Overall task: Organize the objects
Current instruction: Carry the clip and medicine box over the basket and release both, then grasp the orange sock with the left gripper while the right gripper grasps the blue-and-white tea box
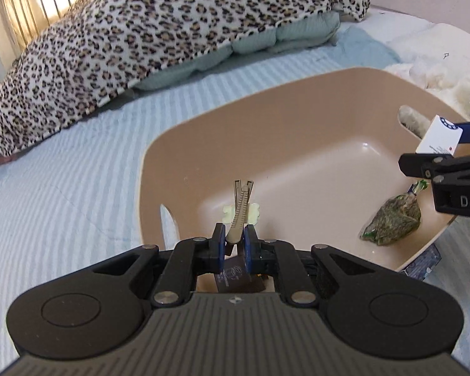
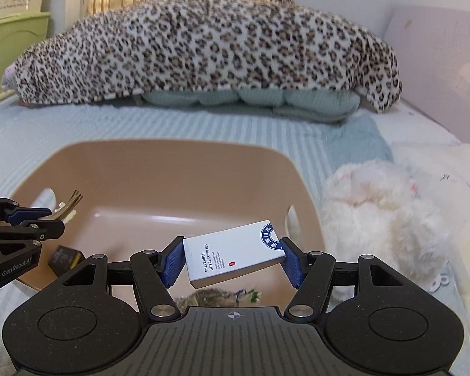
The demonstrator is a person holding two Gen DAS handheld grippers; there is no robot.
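A tan plastic basin (image 1: 266,109) sits on the striped bed; it also shows in the right wrist view (image 2: 159,169). My left gripper (image 1: 234,235) is shut on a beige hair clip (image 1: 240,210) and holds it over the basin's near side; the clip also shows in the right wrist view (image 2: 66,207). My right gripper (image 2: 232,260) is shut on a white hotel supplies box (image 2: 232,258) above the basin's right side; the box also shows in the left wrist view (image 1: 438,139). A green packet (image 1: 393,217) and a dark small box (image 2: 66,258) lie inside the basin.
A leopard-print blanket (image 2: 203,50) over a pale green quilt (image 2: 250,100) lies along the far side of the bed. A white fluffy plush (image 2: 382,219) lies right of the basin. A pink wall (image 2: 438,62) bounds the right side.
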